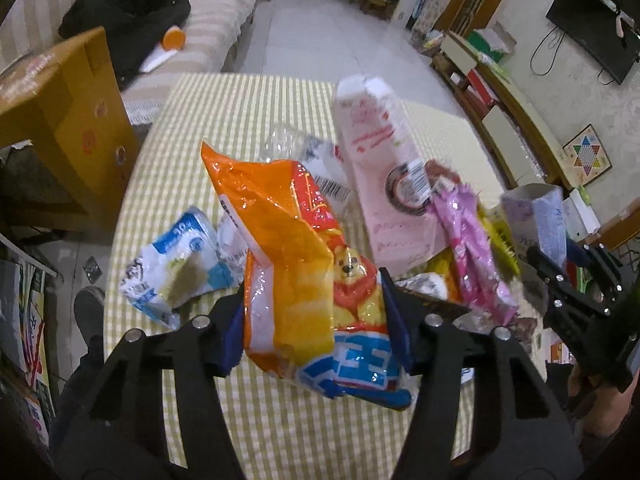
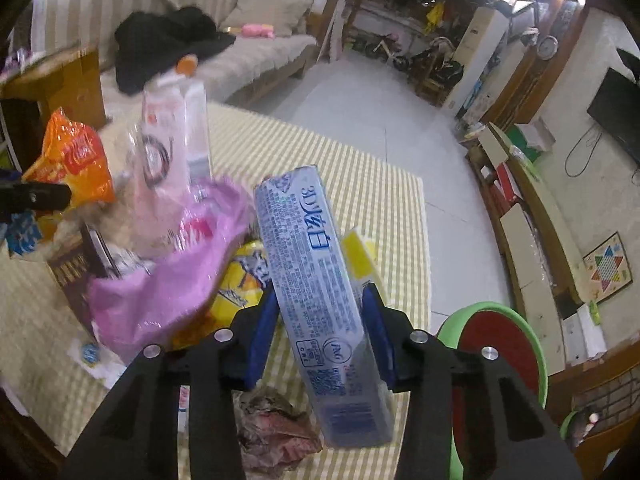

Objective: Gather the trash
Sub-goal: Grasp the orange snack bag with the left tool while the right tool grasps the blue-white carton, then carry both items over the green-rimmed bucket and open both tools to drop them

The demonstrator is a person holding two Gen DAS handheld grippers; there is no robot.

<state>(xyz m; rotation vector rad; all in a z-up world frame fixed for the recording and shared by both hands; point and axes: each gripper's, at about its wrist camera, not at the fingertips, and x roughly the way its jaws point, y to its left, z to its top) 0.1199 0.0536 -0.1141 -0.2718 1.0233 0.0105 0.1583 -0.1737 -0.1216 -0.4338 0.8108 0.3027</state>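
Over the checked tablecloth (image 1: pixel 280 92) strewn with wrappers, we have the left gripper (image 1: pixel 316 316) clamped on an orange snack bag (image 1: pixel 280 232) and the right gripper (image 2: pixel 320 332) pinching a silver toothpaste box (image 2: pixel 316 280), both apparently lifted and, we judge, next needing a bin.

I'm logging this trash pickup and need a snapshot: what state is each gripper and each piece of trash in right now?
left gripper: shut on the orange snack bag.
orange snack bag: crumpled, held between the pads.
right gripper: shut on the toothpaste box.
toothpaste box: held tilted, intact.
pink carton: standing on the table, leaning.
pink wrapper: crumpled, in the pile.
blue-and-white packet: lying flat, crumpled.
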